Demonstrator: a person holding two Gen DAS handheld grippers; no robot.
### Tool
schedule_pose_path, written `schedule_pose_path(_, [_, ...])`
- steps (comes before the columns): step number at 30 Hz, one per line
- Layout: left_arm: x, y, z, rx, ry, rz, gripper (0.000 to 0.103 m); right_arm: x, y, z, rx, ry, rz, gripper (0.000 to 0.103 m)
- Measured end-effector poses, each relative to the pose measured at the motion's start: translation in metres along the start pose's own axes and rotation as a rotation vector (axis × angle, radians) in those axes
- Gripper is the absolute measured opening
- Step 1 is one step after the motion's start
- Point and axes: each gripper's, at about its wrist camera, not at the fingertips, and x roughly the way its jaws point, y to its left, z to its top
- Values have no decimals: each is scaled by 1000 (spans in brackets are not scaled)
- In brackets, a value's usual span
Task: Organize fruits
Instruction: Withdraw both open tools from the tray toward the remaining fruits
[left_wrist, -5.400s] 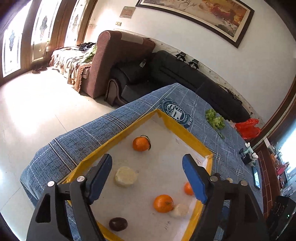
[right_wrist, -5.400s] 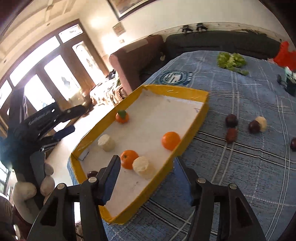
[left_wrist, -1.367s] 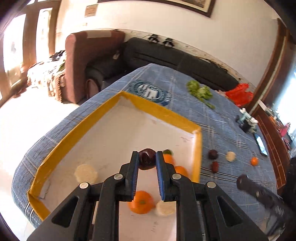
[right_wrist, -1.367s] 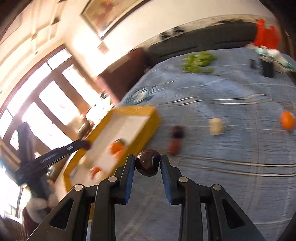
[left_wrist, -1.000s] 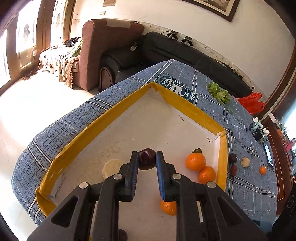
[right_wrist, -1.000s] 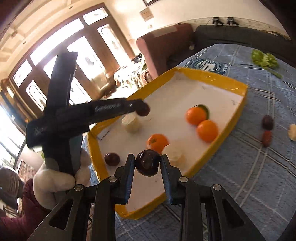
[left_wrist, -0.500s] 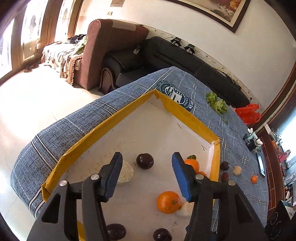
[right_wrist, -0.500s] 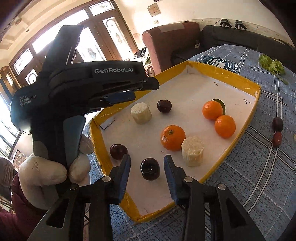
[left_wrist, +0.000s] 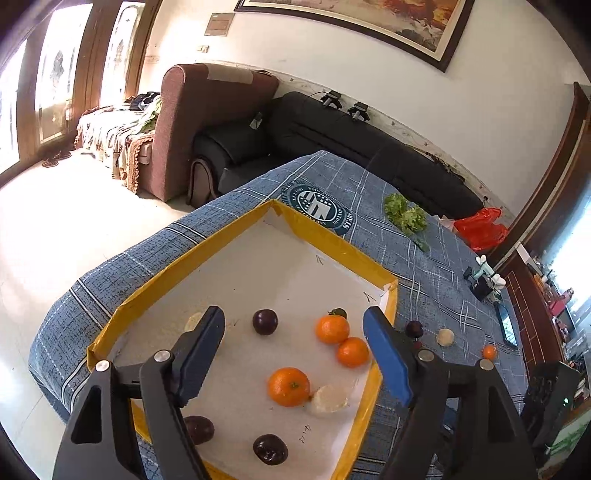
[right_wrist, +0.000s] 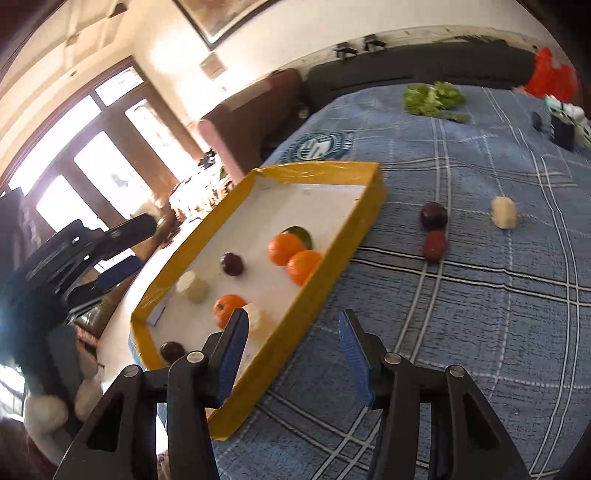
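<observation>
A yellow-rimmed white tray (left_wrist: 328, 243) (right_wrist: 317, 168) lies on the blue plaid cloth. In it are three oranges (left_wrist: 289, 386), three dark plums (left_wrist: 265, 321) and two pale round pieces (left_wrist: 329, 400). My left gripper (left_wrist: 295, 358) is open and empty above the tray's near half. My right gripper (right_wrist: 291, 354) is open and empty, over the tray's near right rim. On the cloth right of the tray lie a dark plum (right_wrist: 434, 215), a red fruit (right_wrist: 434, 246), a pale piece (right_wrist: 504, 216) and a small orange (left_wrist: 489, 351).
Green lettuce (right_wrist: 434, 96) and a red bag (right_wrist: 550, 78) lie at the table's far side. Small dark devices (right_wrist: 563, 133) stand at the far right. Sofas (left_wrist: 332, 129) stand beyond the table. The table edge drops to the floor left of the tray.
Both grippers let go of their plums into the tray about half a second ago. Since then both have drawn back; the right one has swung right toward the loose fruit.
</observation>
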Motion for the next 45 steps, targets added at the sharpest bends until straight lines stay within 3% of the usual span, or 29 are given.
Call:
schedule_pose_path(7, [-18, -12, -4, 78, -76, 68, 77, 44, -1, 12, 66, 118, 51, 56])
schedule_pose_path(10, [-22, -18, -7, 125, -108, 106, 77, 60, 2, 22, 45, 130, -16, 28])
schedule_pose_path(14, [-24, -23, -9, 158, -129, 128, 77, 66, 1, 30, 54, 130, -20, 25])
schedule_pose_path(19, [-22, -28, -13, 174, -119, 129, 77, 73, 3, 35, 37, 140, -19, 27])
schedule_pose_path(25, [-17, -44, -20, 230, -115, 164, 77, 40, -1, 28, 20, 74, -11, 28])
schedule_pose_path(30, [-15, -63, -28, 291, -116, 204, 79, 9, -7, 18, -14, 15, -54, 40])
schedule_pose_path(45, [-4, -109, -49, 412, -69, 163, 82, -37, -71, 15, 41, -58, -140, 52])
